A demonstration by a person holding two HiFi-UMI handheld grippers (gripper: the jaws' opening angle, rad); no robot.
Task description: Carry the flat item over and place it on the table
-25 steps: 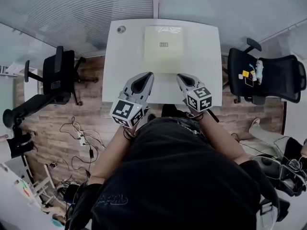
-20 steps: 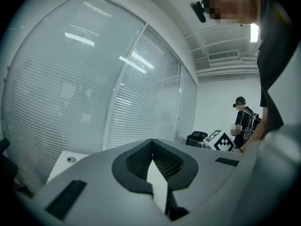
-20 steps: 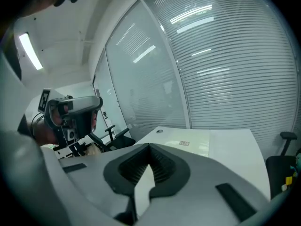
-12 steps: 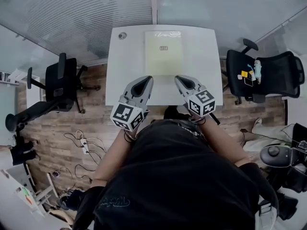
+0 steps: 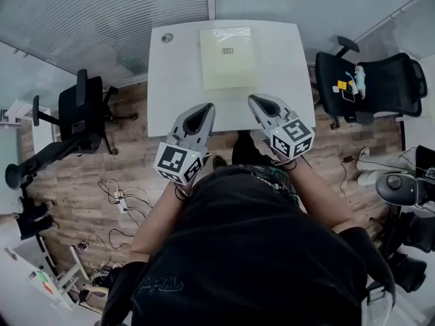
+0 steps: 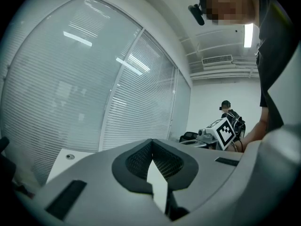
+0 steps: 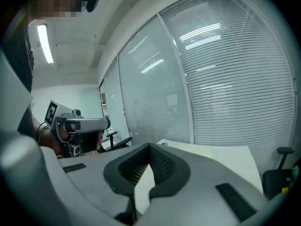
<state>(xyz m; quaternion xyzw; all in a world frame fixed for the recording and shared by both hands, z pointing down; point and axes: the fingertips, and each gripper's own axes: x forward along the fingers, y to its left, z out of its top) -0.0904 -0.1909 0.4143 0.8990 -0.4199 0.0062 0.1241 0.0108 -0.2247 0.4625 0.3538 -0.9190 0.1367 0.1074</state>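
Nearest the body, the left claw (image 5: 203,109) and right claw (image 5: 257,100) were held fully closed with nothing gripped, by the near edge of the surface (image 5: 289,80). Farther on, the flat item (image 5: 228,56) was seen lying toward the far side. Placement was judged done; the claws would best be drawn back level, clear of it.

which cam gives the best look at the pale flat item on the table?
Head view: the whole flat item shows from above, lying on the white table. Right gripper view catches only a low, edge-on strip of it. Left gripper view shows none of it.
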